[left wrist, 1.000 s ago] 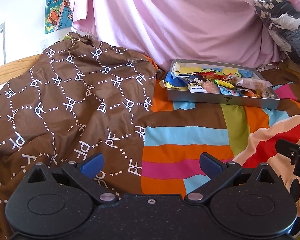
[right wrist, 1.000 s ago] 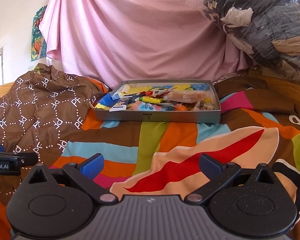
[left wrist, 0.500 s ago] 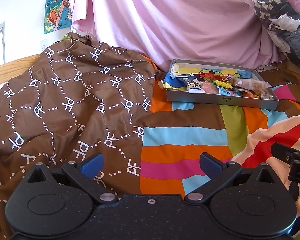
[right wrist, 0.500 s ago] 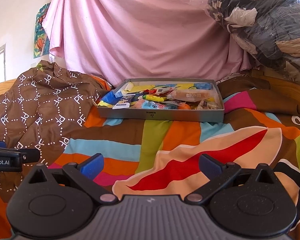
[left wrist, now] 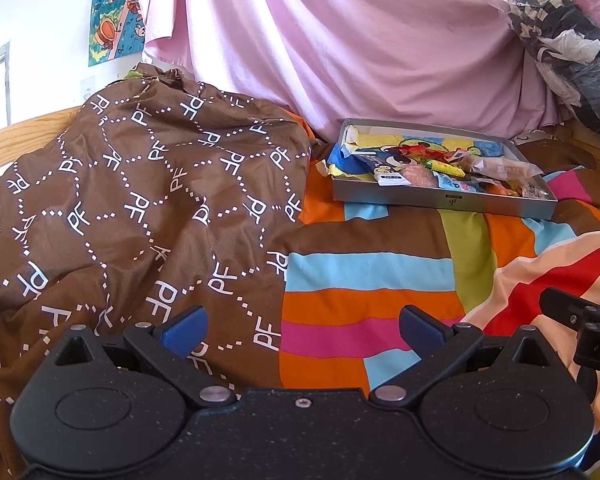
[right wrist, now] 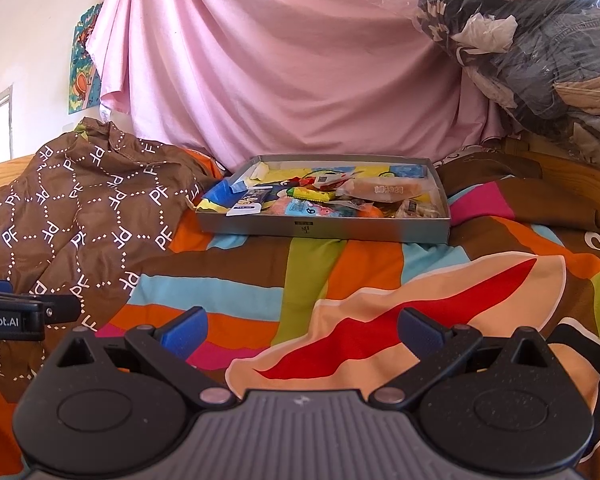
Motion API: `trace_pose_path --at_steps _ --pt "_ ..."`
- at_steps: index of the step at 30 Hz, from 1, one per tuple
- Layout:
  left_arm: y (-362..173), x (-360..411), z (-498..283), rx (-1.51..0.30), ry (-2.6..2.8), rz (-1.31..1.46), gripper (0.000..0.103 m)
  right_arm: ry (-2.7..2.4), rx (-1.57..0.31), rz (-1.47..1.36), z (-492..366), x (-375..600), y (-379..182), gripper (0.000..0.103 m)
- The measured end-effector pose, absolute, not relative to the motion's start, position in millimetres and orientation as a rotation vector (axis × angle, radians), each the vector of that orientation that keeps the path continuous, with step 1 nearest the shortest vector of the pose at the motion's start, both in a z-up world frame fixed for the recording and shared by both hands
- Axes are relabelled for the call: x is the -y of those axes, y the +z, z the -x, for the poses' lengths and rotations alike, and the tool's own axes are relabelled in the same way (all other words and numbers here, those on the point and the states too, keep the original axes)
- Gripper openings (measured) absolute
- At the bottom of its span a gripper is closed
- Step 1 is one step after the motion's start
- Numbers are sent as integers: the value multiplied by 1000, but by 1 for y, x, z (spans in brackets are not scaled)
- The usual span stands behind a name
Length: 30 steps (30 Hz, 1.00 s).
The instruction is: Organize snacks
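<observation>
The snacks are seen heaped in the grey tray at frame centre on the bed, while the left gripper and right gripper are held wide and empty, well short, so either a start or a finish is fitted.

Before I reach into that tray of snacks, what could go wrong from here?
1. The grey tray sits on soft, rumpled striped bedding, so pressing down on one edge might tip it and spill packets.
2. The snacks lie heaped and overlapping; the open right tool may pinch two wrappers at once or crush one.
3. The brown patterned cloth bunches right beside the tray's left end, so the open left tool could snag it on the way in.
</observation>
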<state>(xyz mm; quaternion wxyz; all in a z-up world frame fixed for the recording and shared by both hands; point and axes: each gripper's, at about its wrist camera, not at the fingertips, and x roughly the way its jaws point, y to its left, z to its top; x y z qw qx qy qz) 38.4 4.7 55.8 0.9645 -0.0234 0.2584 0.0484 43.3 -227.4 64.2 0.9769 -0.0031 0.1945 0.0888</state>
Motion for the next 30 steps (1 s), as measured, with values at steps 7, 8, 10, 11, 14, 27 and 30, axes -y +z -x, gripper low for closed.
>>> trace_pose_path --at_steps 7,8,10,11,14,27,30 --pt "56 -4 -38 -523 99 48 102 179 -393 6 -44 227 65 103" --pt "56 -4 -38 -524 97 48 102 180 -394 7 -44 227 65 103" --pt "55 -4 -38 -526 95 47 102 181 -396 8 -43 226 63 103" --pt "54 -5 -38 -527 94 48 102 182 -396 9 -43 226 63 103" --pt "53 -5 -38 -531 92 49 102 182 -396 9 -43 226 63 103" --pt "53 -6 -38 -534 90 51 102 183 -398 11 -43 225 62 103" --pt "52 -7 -38 -537 88 53 102 183 -398 12 -43 225 62 103"
